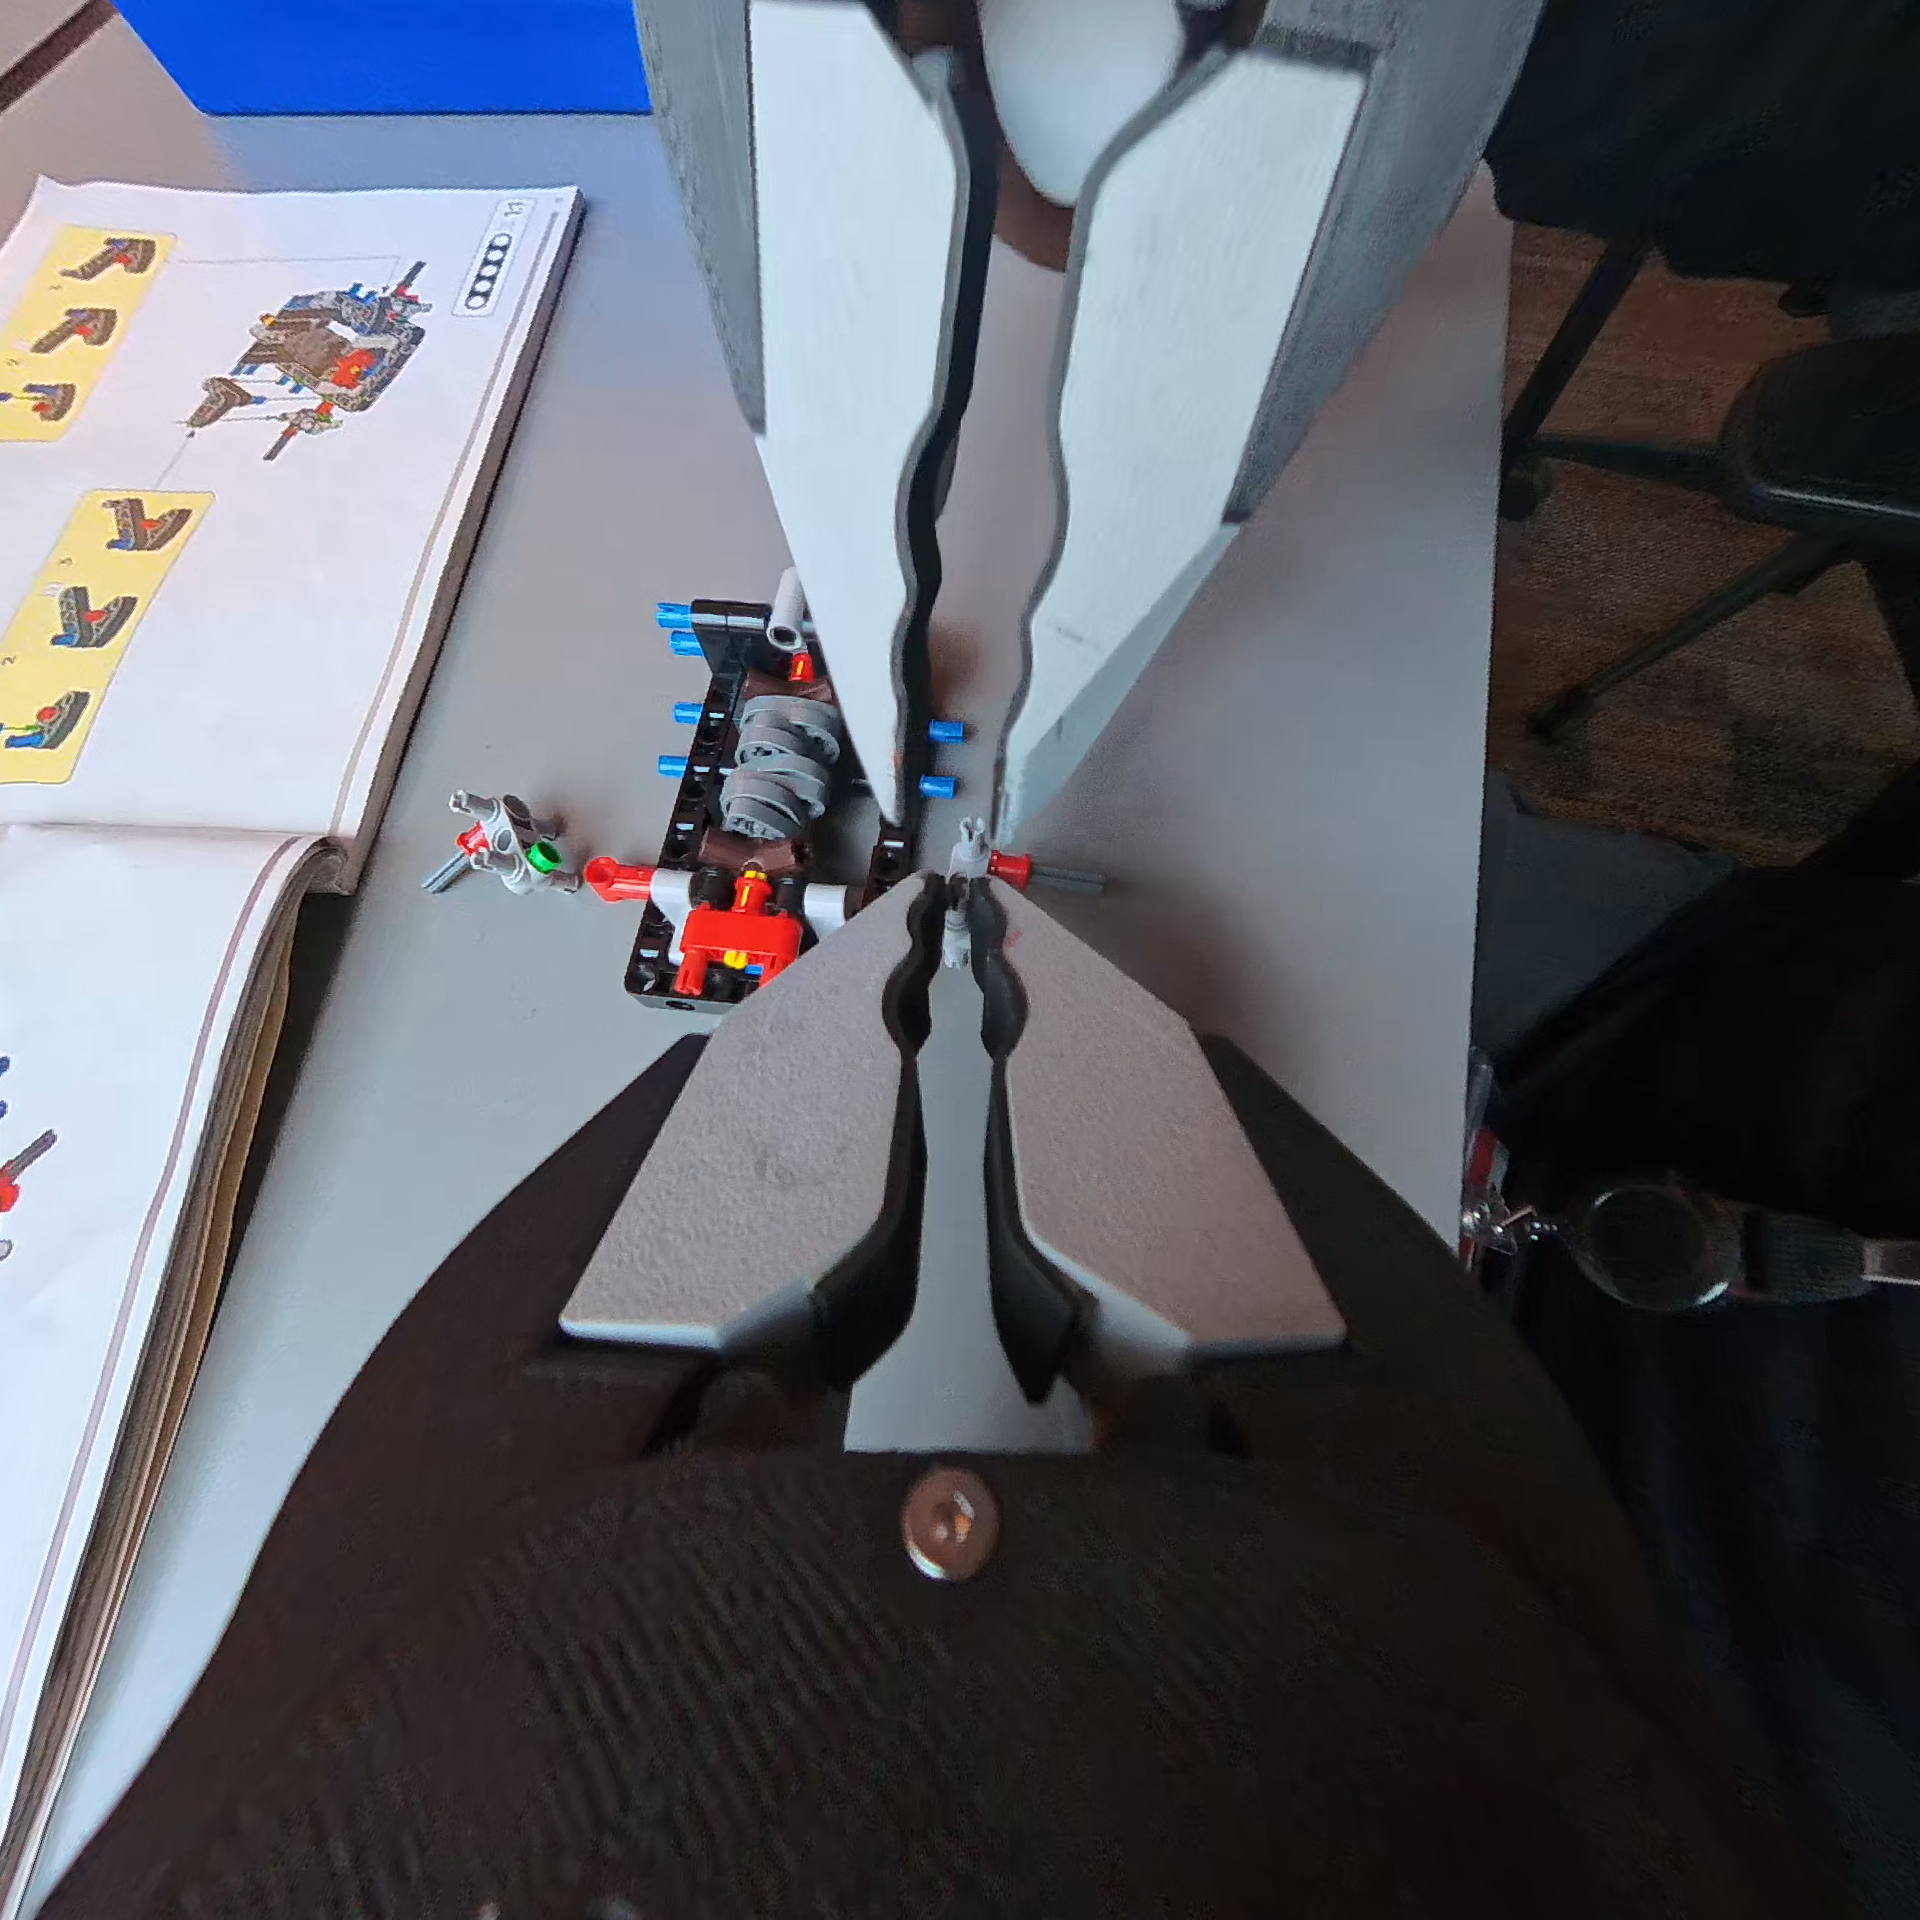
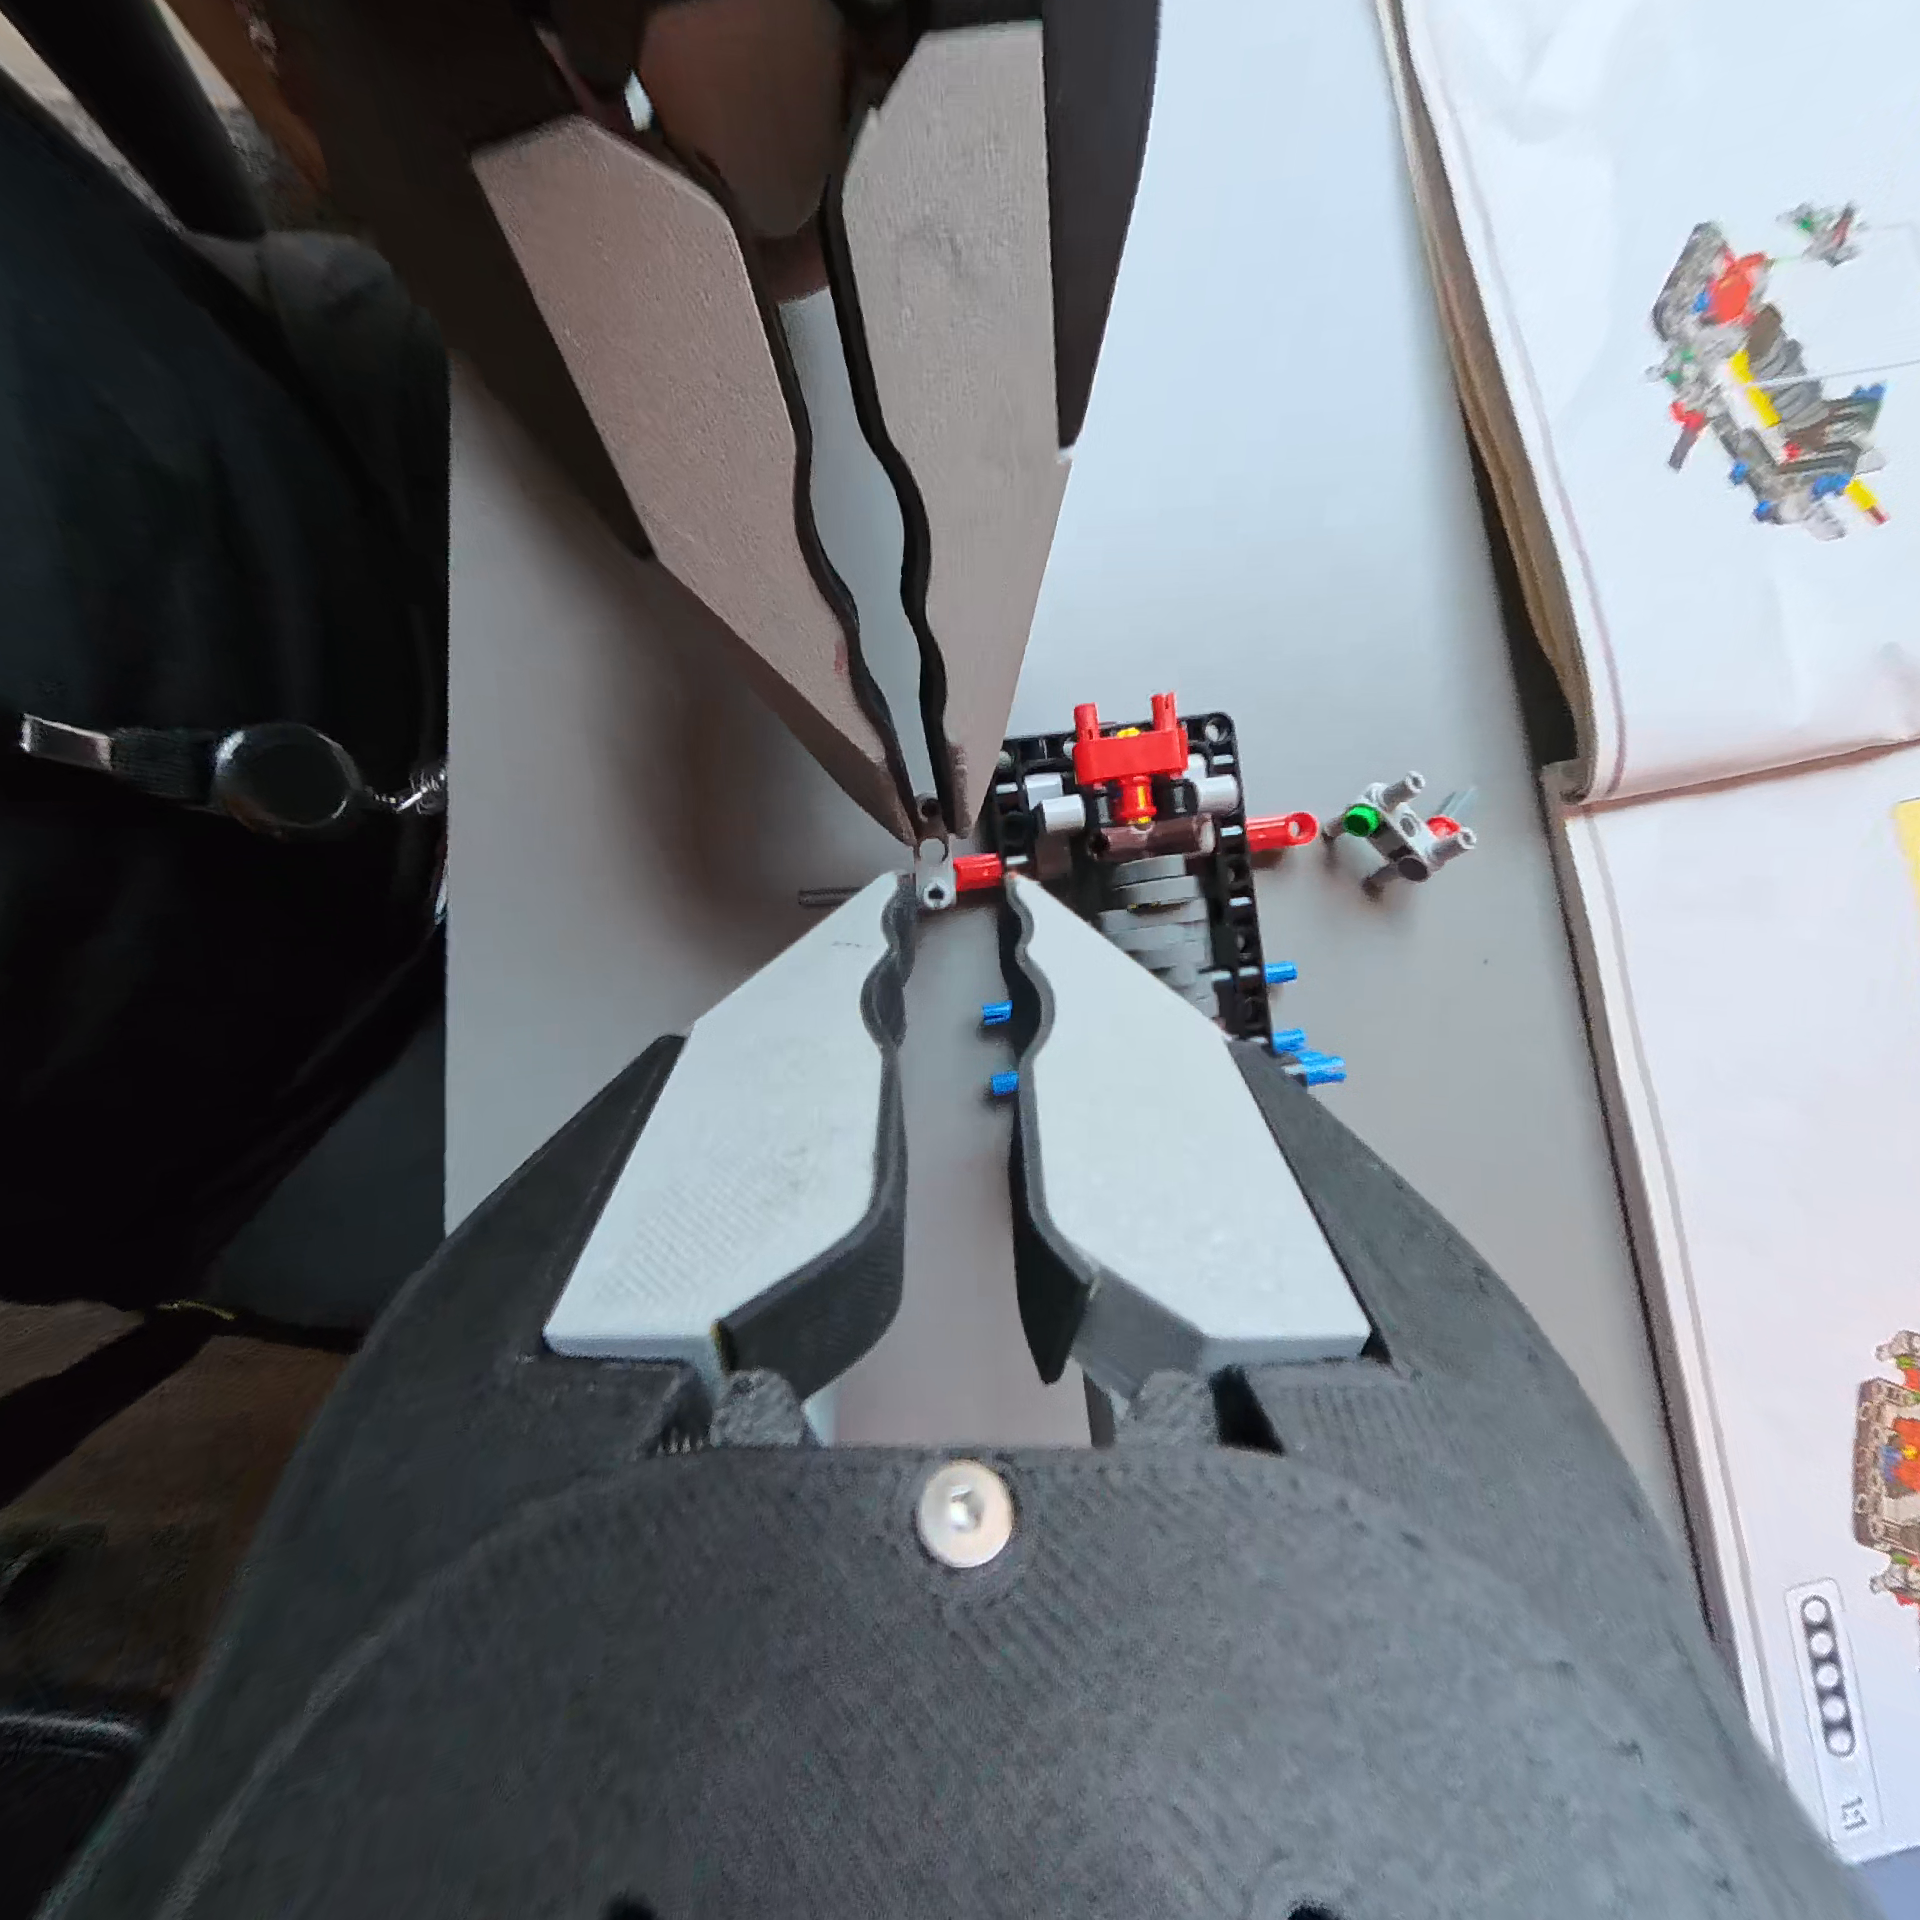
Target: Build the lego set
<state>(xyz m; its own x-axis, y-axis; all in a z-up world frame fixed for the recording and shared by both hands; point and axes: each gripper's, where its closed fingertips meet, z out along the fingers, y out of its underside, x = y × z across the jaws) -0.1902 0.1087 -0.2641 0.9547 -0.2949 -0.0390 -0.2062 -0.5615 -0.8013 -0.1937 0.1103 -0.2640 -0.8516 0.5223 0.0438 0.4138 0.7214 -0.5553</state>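
The left gripper (image 1: 958, 920) is clamped on a small light-grey connector (image 1: 962, 883) at its tips. The right gripper (image 2: 954, 894), facing it tip to tip, is parted around a red pin (image 2: 975, 869) joined to that connector; whether its tips press the pin cannot be told. A thin dark axle (image 1: 1070, 880) sticks out beyond the pin.

Just beside them on the grey table (image 1: 520, 623) lies the partly built model (image 1: 748, 810): a black frame holding a grey gear stack, red block and blue pins. A small grey sub-assembly (image 1: 507, 844) with a green stud sits apart, unattached. The instruction booklet (image 1: 260, 499) lies open beside it.

Judgement: early-to-middle stage. The frame is assembled; the held piece and loose sub-assembly await fitting, and much of the pictured model remains unbuilt.
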